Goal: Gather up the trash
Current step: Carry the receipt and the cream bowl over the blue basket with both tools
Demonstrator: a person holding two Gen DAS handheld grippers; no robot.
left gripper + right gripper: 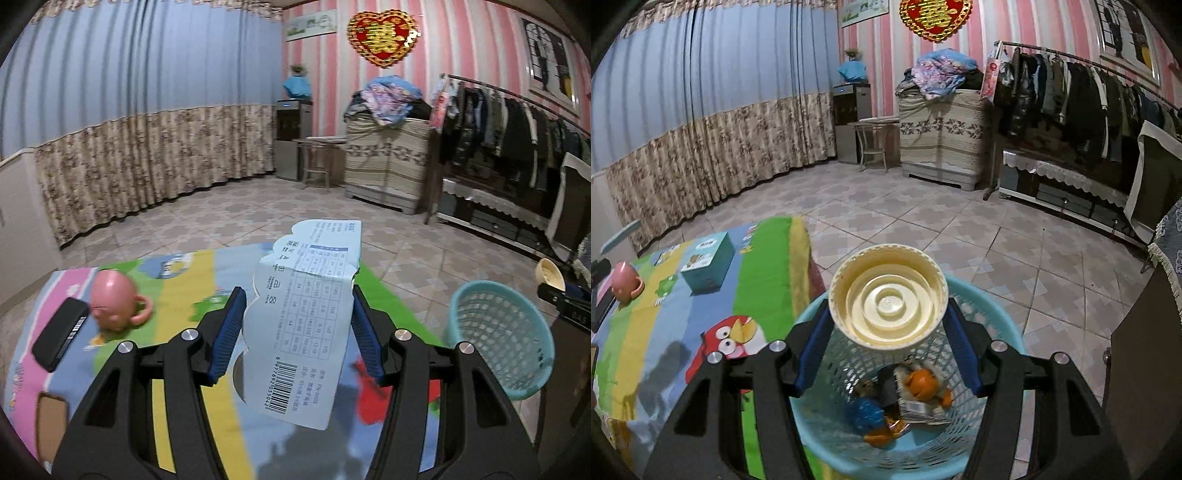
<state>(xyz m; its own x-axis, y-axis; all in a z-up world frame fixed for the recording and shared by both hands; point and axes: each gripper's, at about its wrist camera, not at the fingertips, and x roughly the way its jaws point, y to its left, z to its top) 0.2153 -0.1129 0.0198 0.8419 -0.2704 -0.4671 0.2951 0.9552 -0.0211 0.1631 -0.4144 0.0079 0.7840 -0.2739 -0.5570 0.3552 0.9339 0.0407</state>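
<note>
A pale blue printed paper label with a barcode (306, 325) is pinched between the jaws of the left gripper (293, 332) above the colourful cartoon-patterned tabletop (184, 280). A cream round plastic lid (888, 297) is clamped in the right gripper (886, 336) jaws, directly over the turquoise mesh plastic basket (1001, 325) (scraps already lie inside).

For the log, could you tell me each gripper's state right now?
Left gripper: closed on the paper tag.
Right gripper: closed on the cream cup.
</note>
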